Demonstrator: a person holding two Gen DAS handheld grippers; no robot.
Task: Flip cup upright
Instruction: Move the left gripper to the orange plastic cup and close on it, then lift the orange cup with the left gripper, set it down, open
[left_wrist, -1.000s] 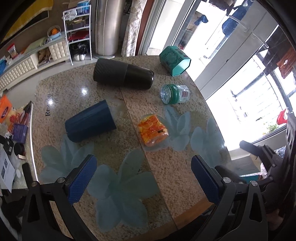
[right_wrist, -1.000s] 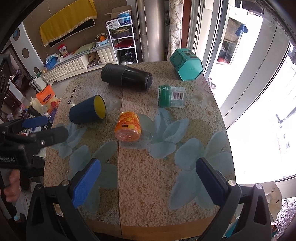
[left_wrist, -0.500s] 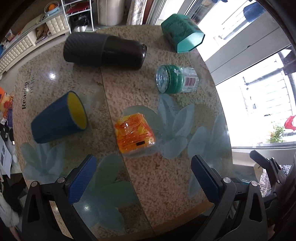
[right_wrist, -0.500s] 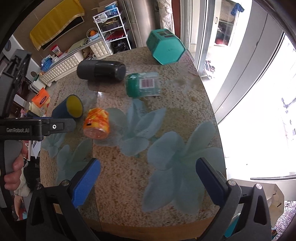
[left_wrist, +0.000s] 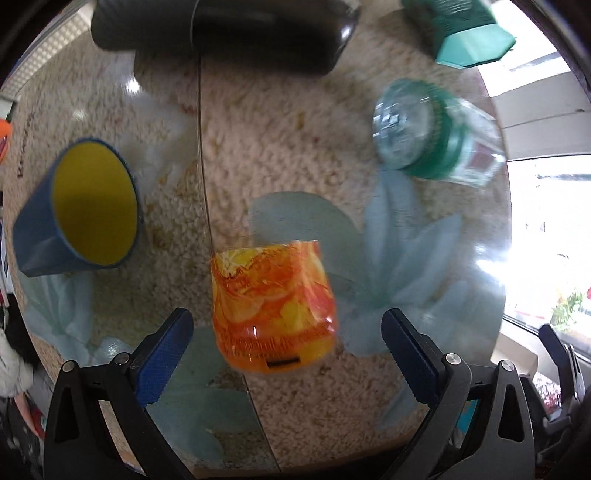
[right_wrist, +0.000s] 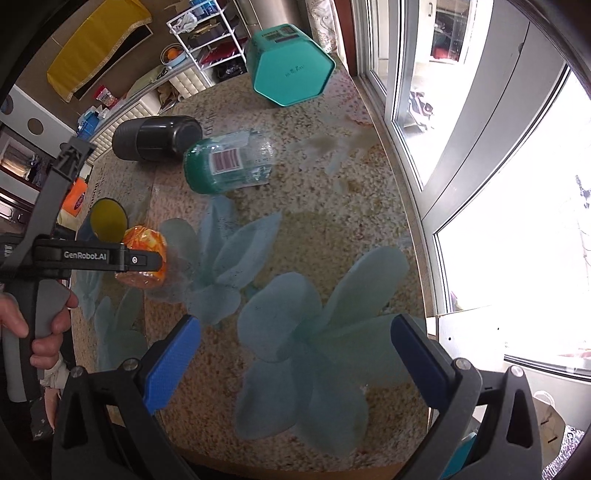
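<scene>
An orange and yellow cup (left_wrist: 273, 306) lies on its side on the granite table (left_wrist: 280, 147). My left gripper (left_wrist: 286, 354) is open, its blue pads on either side of the cup's near end and apart from it. The cup also shows in the right wrist view (right_wrist: 146, 254), partly behind the left gripper's body (right_wrist: 85, 254). A blue cup with yellow inside (left_wrist: 77, 206) lies on its side to the left. My right gripper (right_wrist: 295, 365) is open and empty over the table's near right part.
A black tumbler (left_wrist: 221, 33) lies on its side at the back. A green-lidded glass jar (left_wrist: 432, 136) lies to the right; it also shows in the right wrist view (right_wrist: 229, 166). A teal hexagonal box (right_wrist: 288, 62) stands at the far right edge by the window.
My left gripper has moved forward and down onto the orange cup, which now sits between its open fingers. My right gripper has swung right and closer to the table.
</scene>
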